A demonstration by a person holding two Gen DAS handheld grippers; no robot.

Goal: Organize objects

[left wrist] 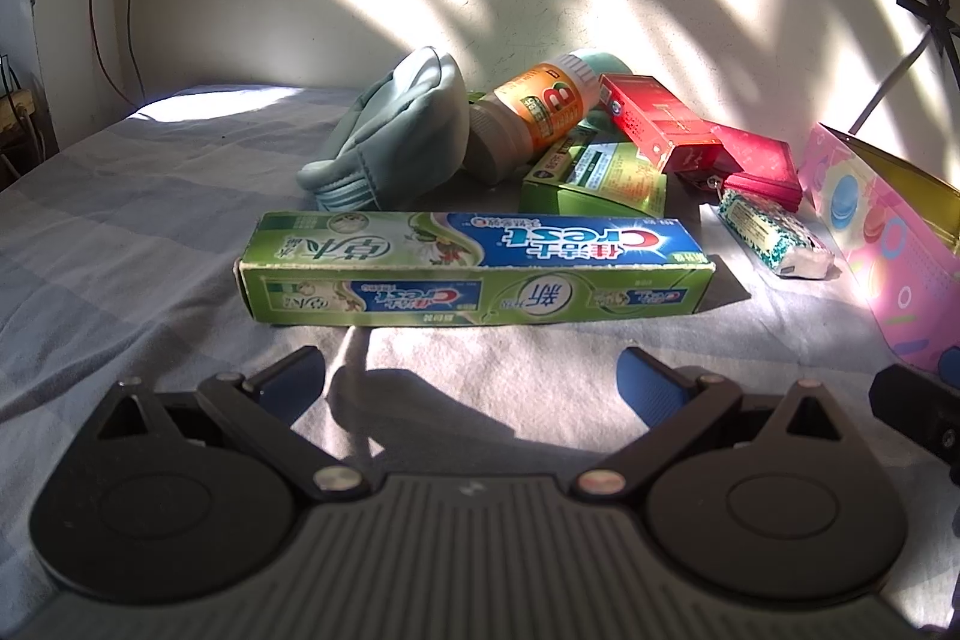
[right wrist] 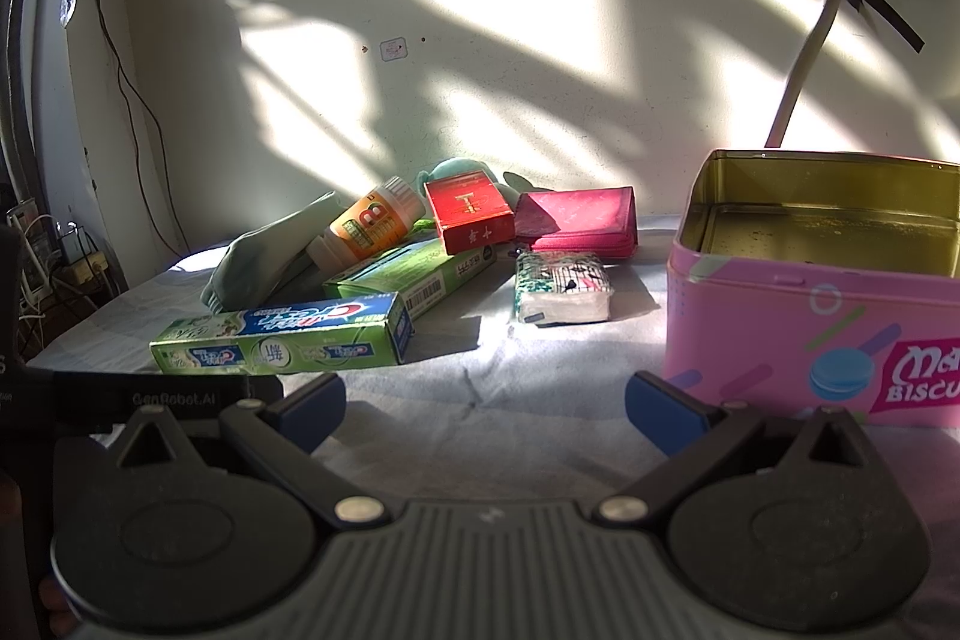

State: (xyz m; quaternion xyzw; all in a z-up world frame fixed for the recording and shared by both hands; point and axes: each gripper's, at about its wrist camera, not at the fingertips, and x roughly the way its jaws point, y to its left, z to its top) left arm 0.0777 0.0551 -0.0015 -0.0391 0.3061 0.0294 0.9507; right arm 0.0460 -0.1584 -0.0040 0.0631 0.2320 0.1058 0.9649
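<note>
A green and blue Crest toothpaste box (left wrist: 474,268) lies crosswise just ahead of my open, empty left gripper (left wrist: 471,385). Behind it sit a second green box (left wrist: 594,178), an orange-labelled bottle (left wrist: 534,115), a red box (left wrist: 654,124), a pink wallet (left wrist: 762,163), a tissue pack (left wrist: 774,232) and a pale green cloth (left wrist: 396,136). An open pink biscuit tin (right wrist: 780,334) stands right of my open, empty right gripper (right wrist: 483,409). The right wrist view also shows the toothpaste box (right wrist: 282,337), bottle (right wrist: 366,223), red box (right wrist: 471,214), wallet (right wrist: 582,223) and tissue pack (right wrist: 561,286).
All rests on a grey-blue checked cloth (left wrist: 120,232) against a sunlit wall (right wrist: 480,40). Cables and a power strip (right wrist: 72,262) hang off the left edge. A taped white cord (right wrist: 804,64) runs down the wall behind the tin. The left gripper's body (right wrist: 168,397) shows at left.
</note>
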